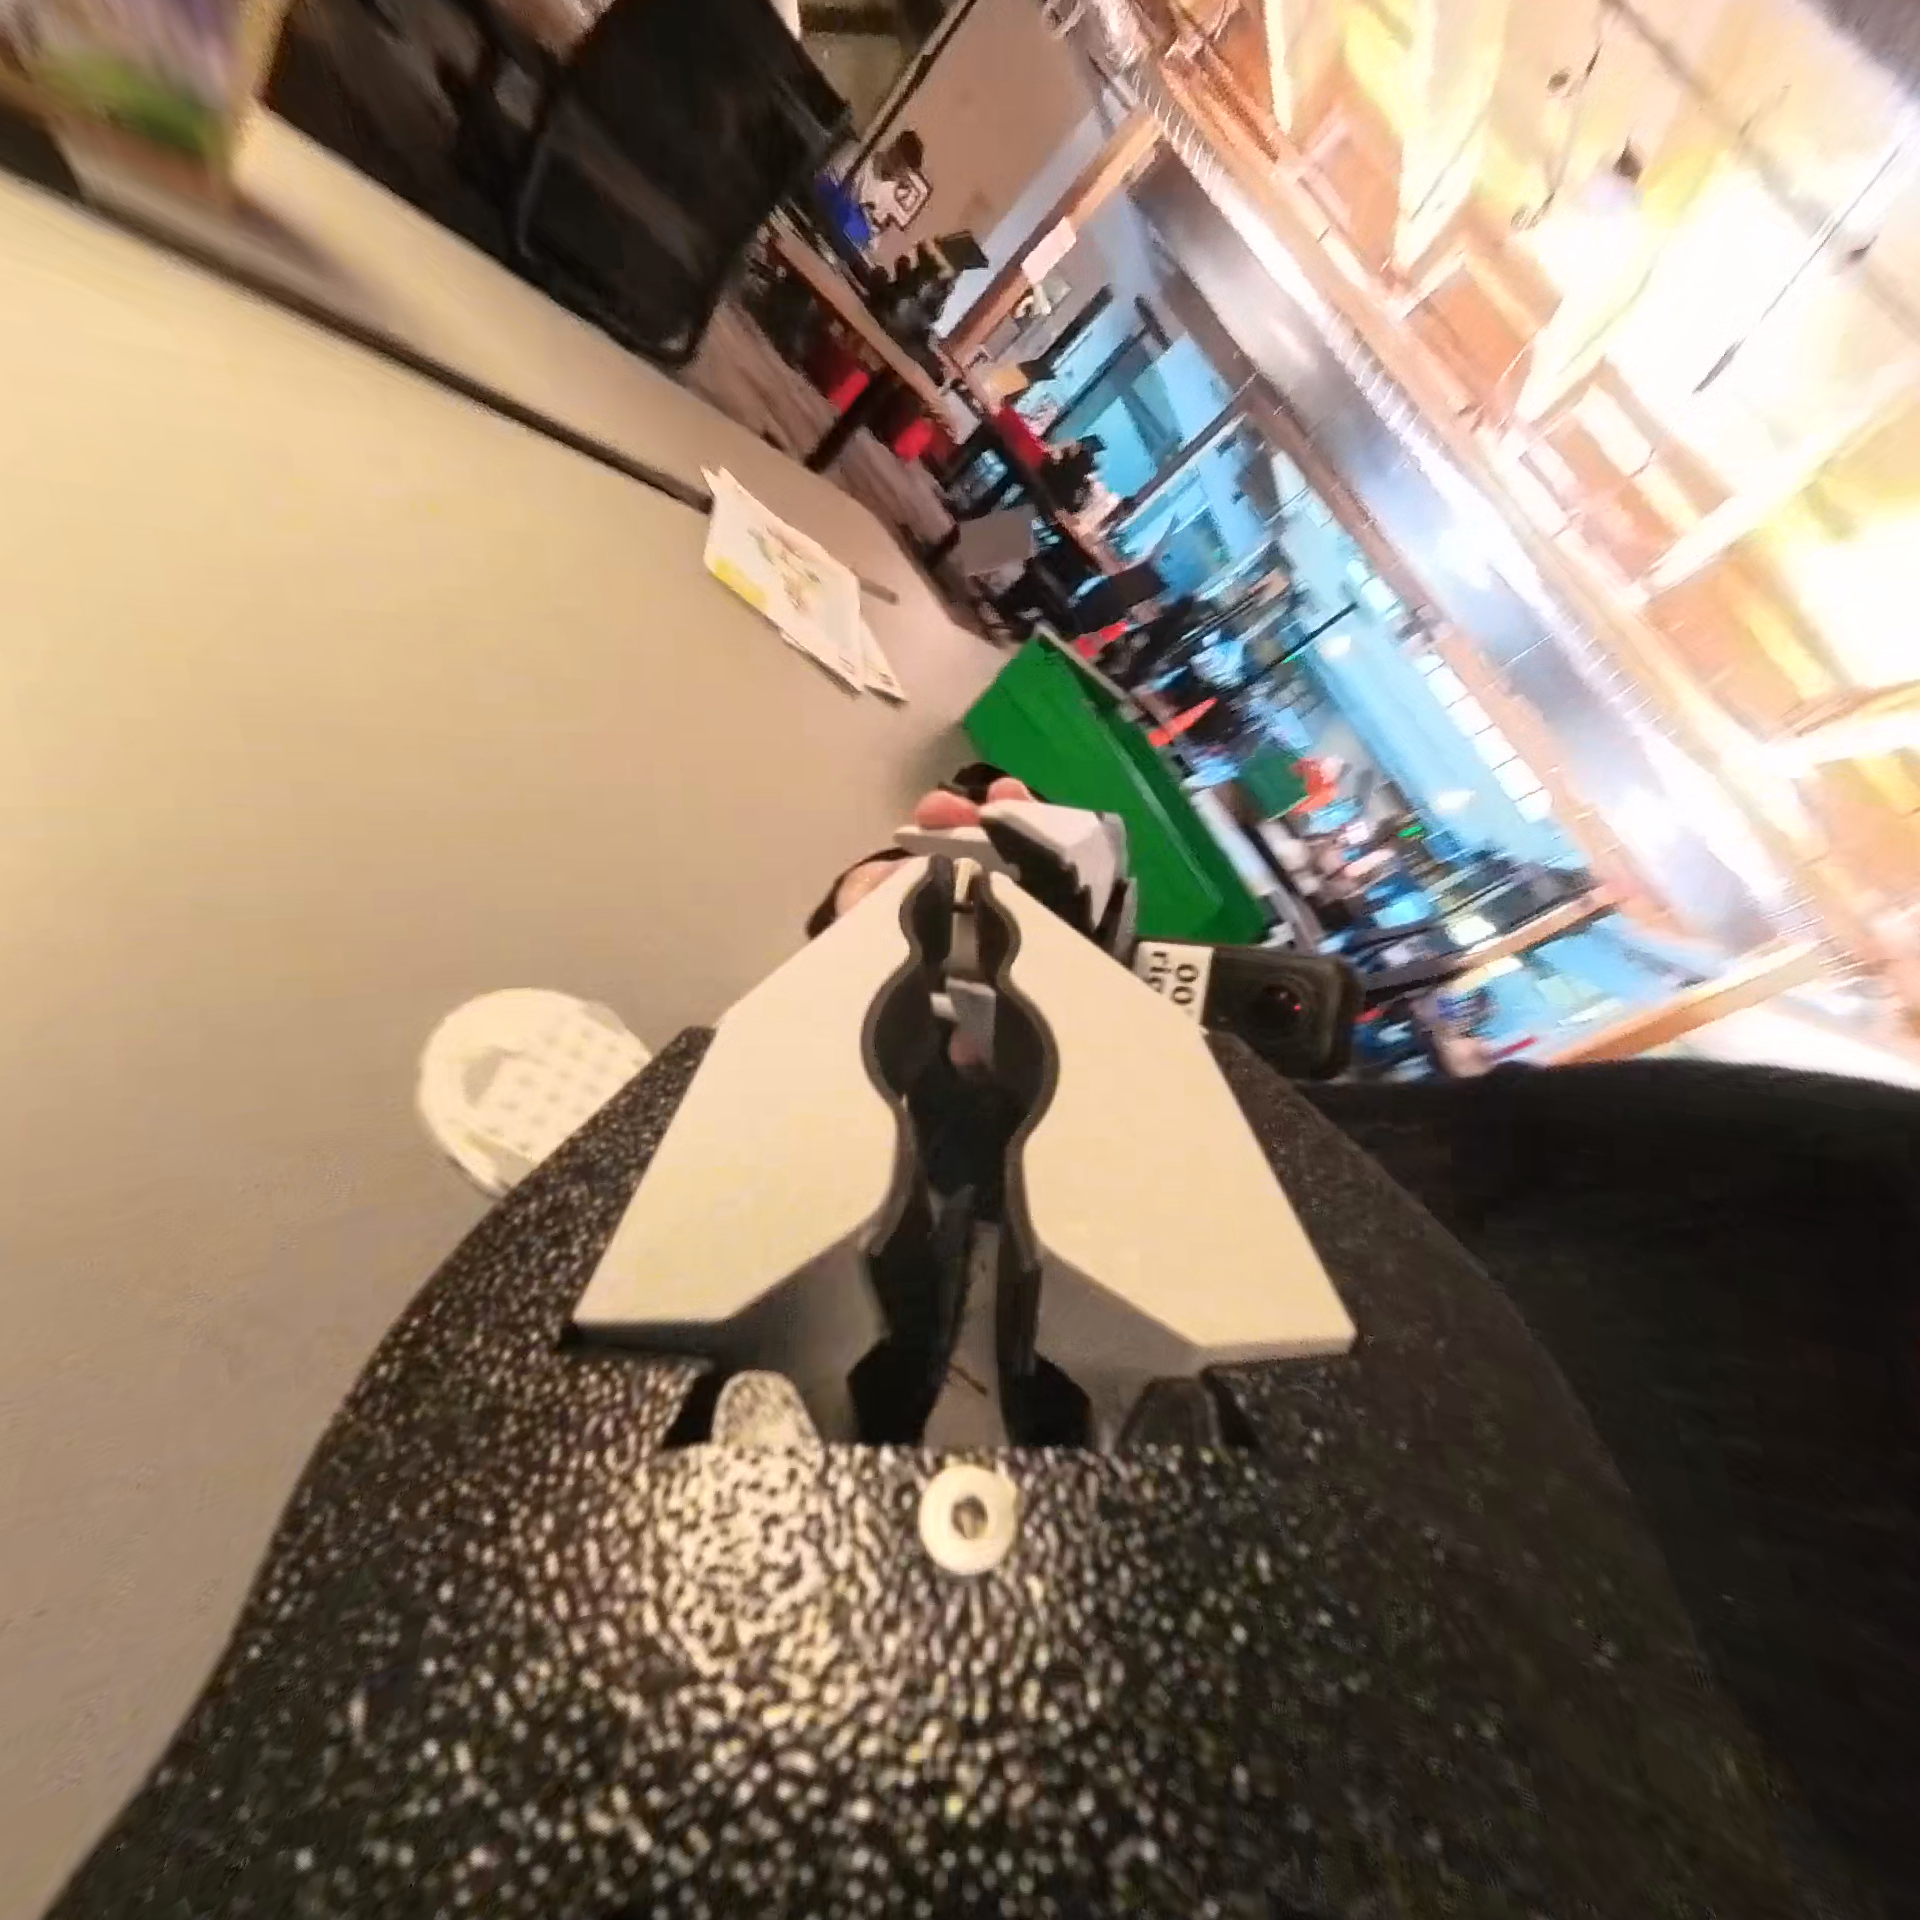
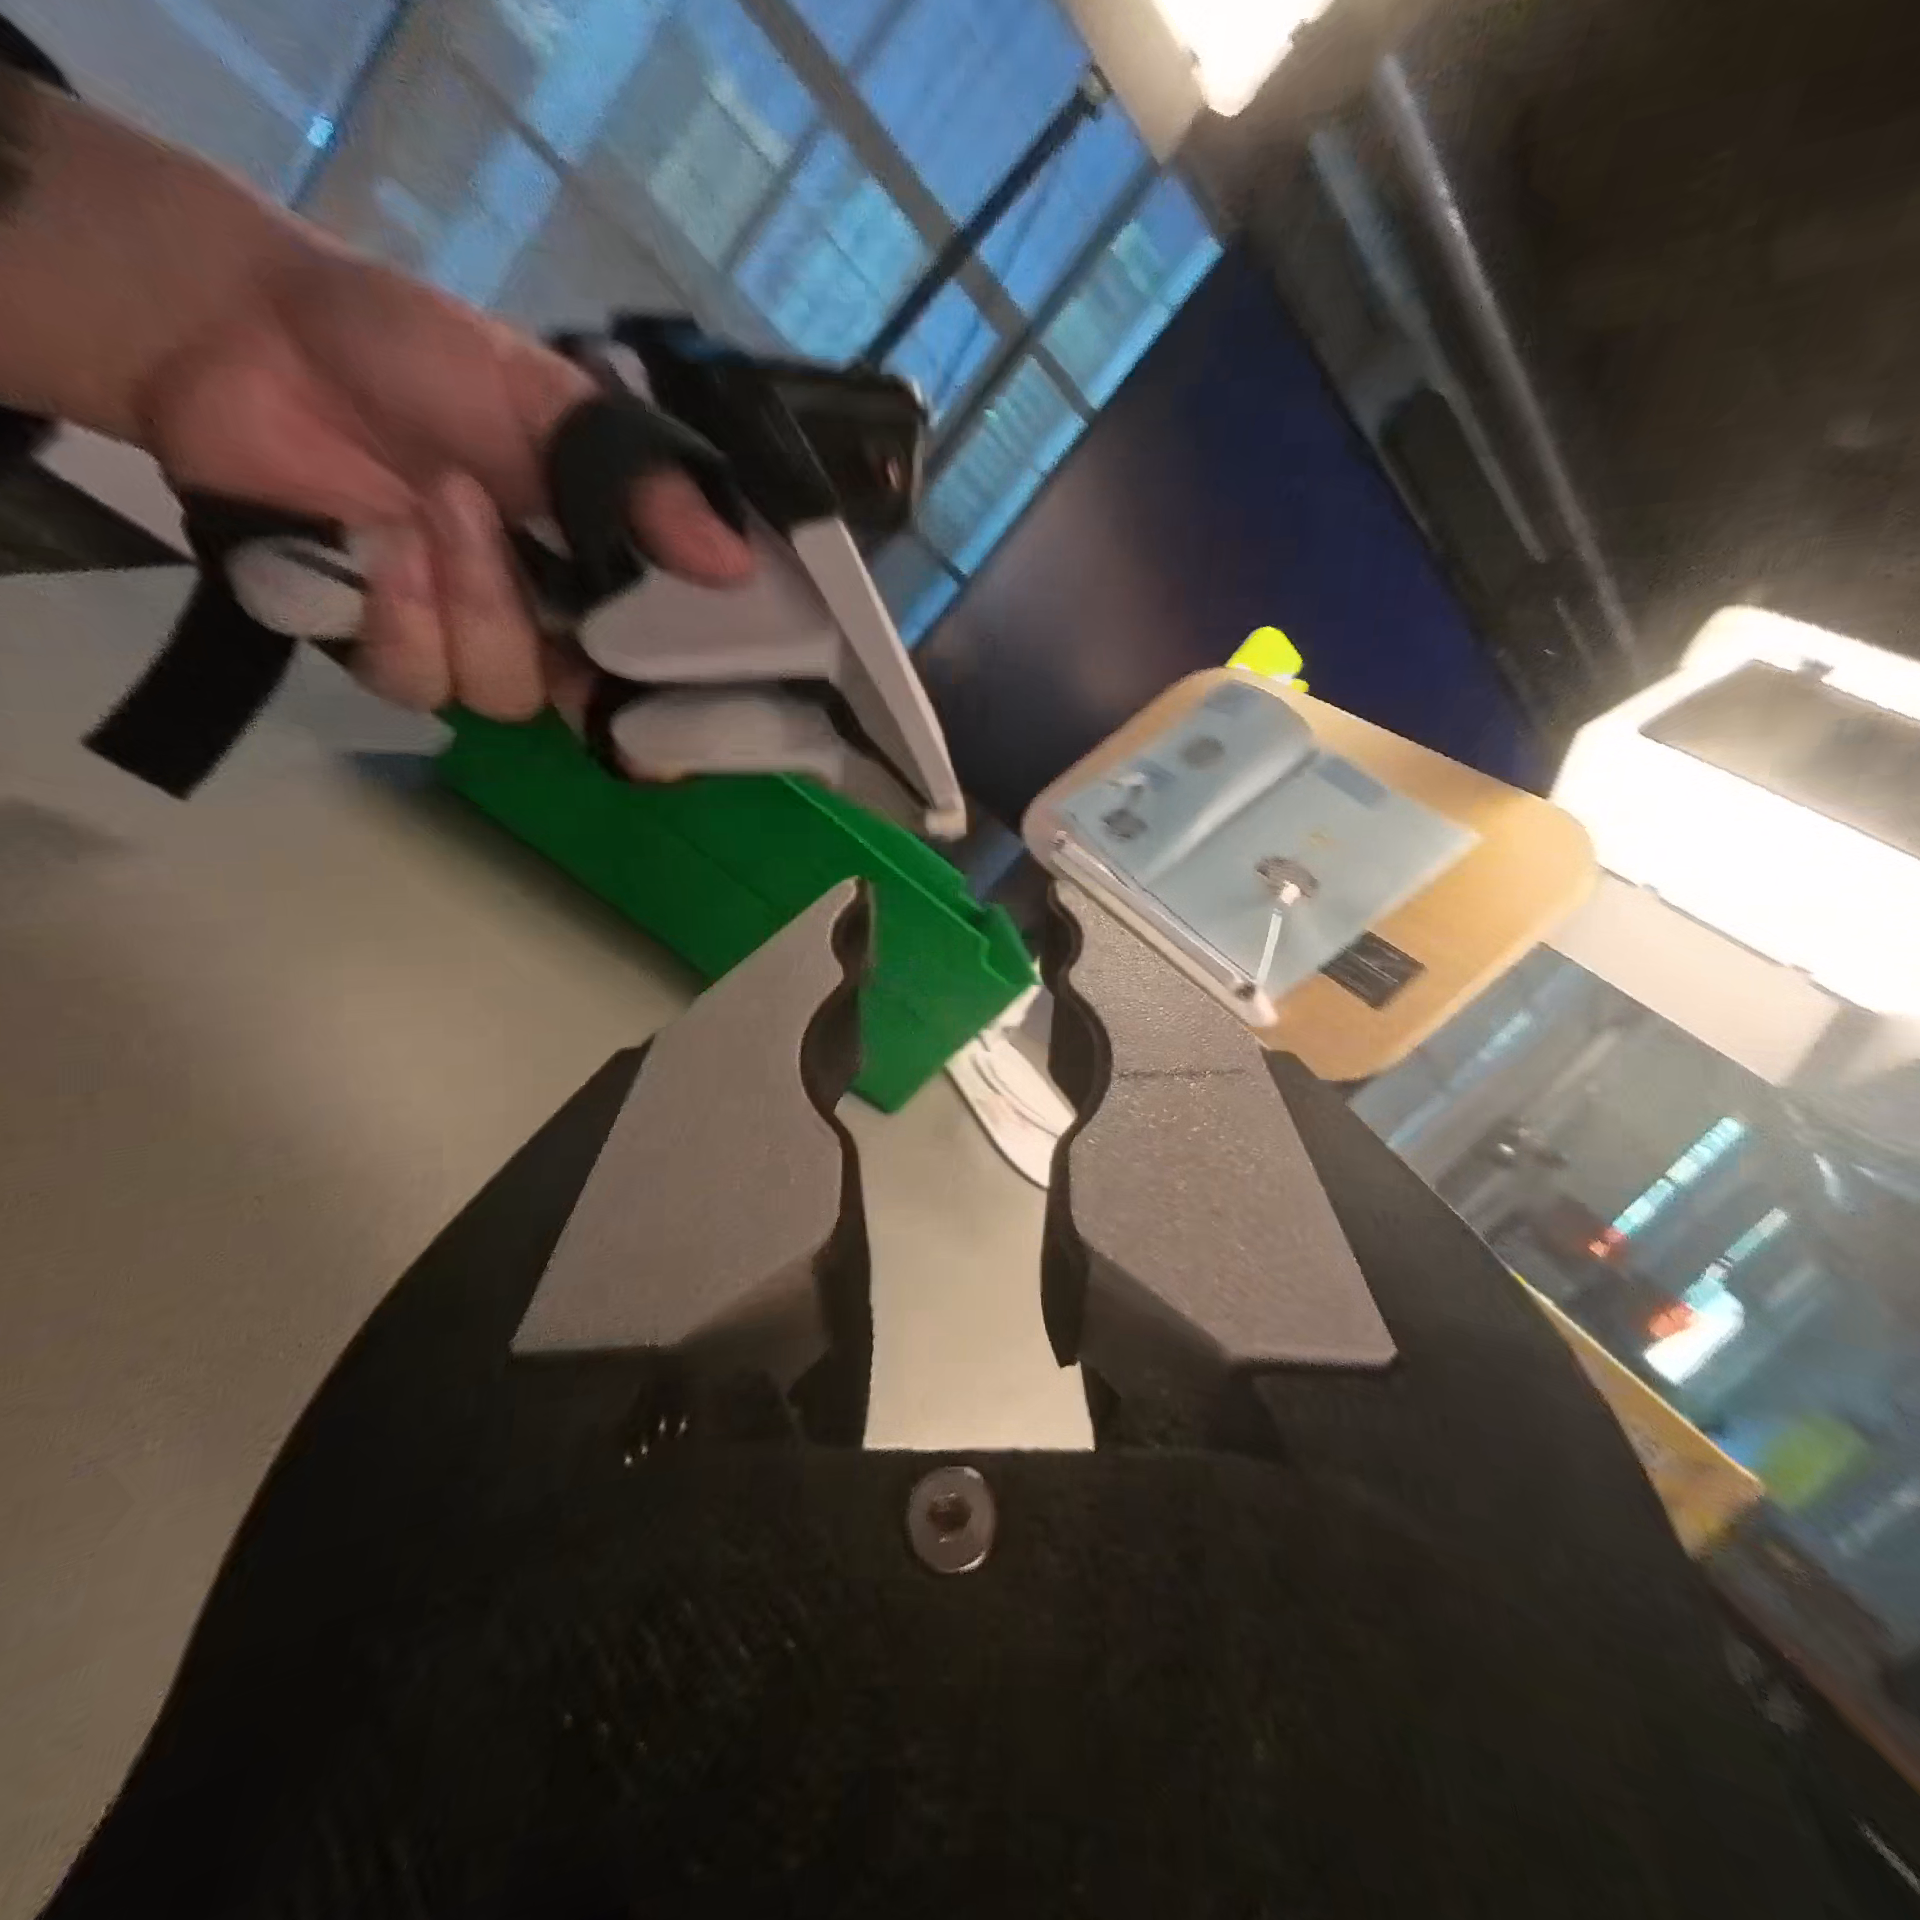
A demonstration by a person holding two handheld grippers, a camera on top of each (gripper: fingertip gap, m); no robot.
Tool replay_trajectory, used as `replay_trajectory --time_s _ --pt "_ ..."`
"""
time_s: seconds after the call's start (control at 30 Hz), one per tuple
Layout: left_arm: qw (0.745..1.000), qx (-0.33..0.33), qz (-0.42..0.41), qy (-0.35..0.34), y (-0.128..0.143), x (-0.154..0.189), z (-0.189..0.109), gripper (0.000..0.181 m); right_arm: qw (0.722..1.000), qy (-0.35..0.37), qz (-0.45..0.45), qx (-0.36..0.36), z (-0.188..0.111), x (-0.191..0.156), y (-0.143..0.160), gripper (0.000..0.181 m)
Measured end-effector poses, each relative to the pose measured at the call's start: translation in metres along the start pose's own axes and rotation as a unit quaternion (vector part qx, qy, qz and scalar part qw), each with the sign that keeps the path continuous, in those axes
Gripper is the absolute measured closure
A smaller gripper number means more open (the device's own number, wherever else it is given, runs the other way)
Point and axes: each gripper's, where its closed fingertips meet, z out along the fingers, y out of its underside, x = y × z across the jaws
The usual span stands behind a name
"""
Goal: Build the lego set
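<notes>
My left gripper (image 1: pixel 961 883) is tilted above the table, and its jaws are shut on a small grey lego piece (image 1: pixel 971 1013) held between the pads. Just past its tips is my right gripper (image 1: pixel 1049 847), held by a hand, with its camera (image 1: pixel 1288 1003) facing me. In the right wrist view my right gripper (image 2: pixel 956 914) is open and empty above the table edge. The left gripper (image 2: pixel 883 717) shows at upper left there, gripped by a hand (image 2: pixel 343 436), with something pale at its tip. A green tray (image 2: pixel 748 862) lies beneath it.
The green tray also shows in the left wrist view (image 1: pixel 1091 790) at the table's far edge. An instruction booklet (image 1: pixel 800 582) lies farther along the table (image 1: pixel 260 623). A white studded round part (image 1: pixel 520 1081) lies beside my left gripper. A wooden panel with a metal bracket (image 2: pixel 1299 862) stands beyond the table. My left and right fingertips are right by each other.
</notes>
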Motion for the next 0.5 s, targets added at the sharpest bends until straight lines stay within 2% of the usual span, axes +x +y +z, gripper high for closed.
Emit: replay_trajectory --time_s 0.1,0.23,0.5 --pt "0.994 0.014 -0.098 0.042 0.009 -0.006 0.004 0.18 0.999 -0.031 -0.007 -0.013 -0.004 -0.014 0.002 0.153" --pt "0.981 0.009 -0.175 0.081 0.021 -0.009 0.008 0.18 0.998 -0.022 -0.037 -0.041 -0.003 -0.014 0.011 0.151" --pt "0.964 0.007 -0.236 0.12 0.027 -0.012 0.013 0.18 0.998 -0.036 -0.024 -0.052 -0.003 -0.018 0.015 0.172"
